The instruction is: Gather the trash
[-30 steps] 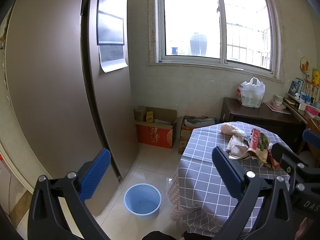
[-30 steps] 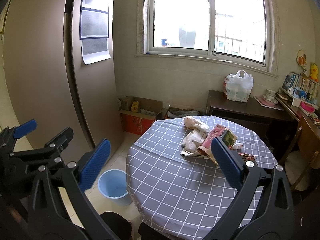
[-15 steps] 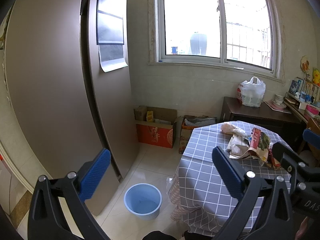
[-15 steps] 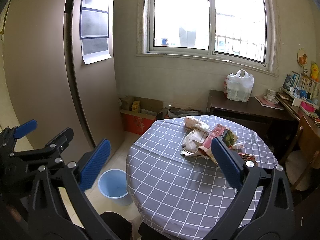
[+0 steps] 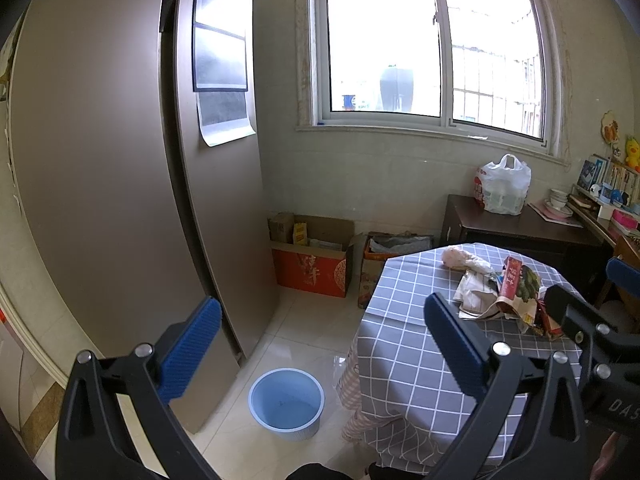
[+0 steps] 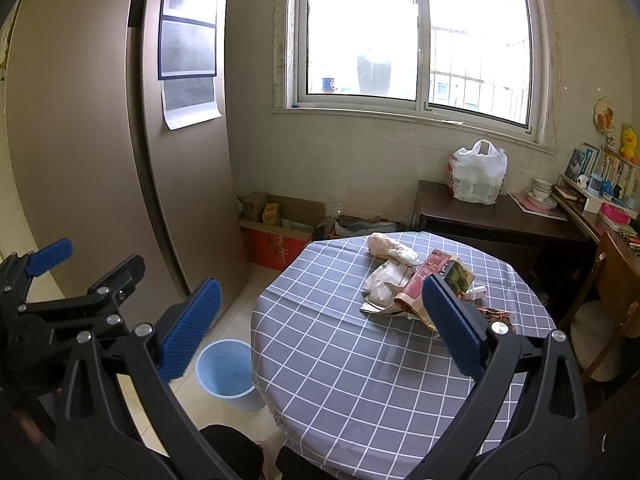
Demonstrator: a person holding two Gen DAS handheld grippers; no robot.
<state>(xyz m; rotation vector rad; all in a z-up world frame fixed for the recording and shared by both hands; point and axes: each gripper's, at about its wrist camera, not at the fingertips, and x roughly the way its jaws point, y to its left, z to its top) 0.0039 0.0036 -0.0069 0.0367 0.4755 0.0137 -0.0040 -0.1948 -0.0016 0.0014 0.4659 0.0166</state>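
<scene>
Right wrist view showed me both claws, left (image 6: 44, 270) and right (image 6: 320, 332), spread wide and empty above the surface (image 6: 360, 360), short of the trash (image 6: 404, 280).

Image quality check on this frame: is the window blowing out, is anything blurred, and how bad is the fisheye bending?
Left wrist view: the window is overexposed to near white, the fridge edges bow strongly, and the floor by the bin shows glare. Right wrist view: the same window is blown out, the trash on the table is sharp, and the corners vignette black.
</scene>
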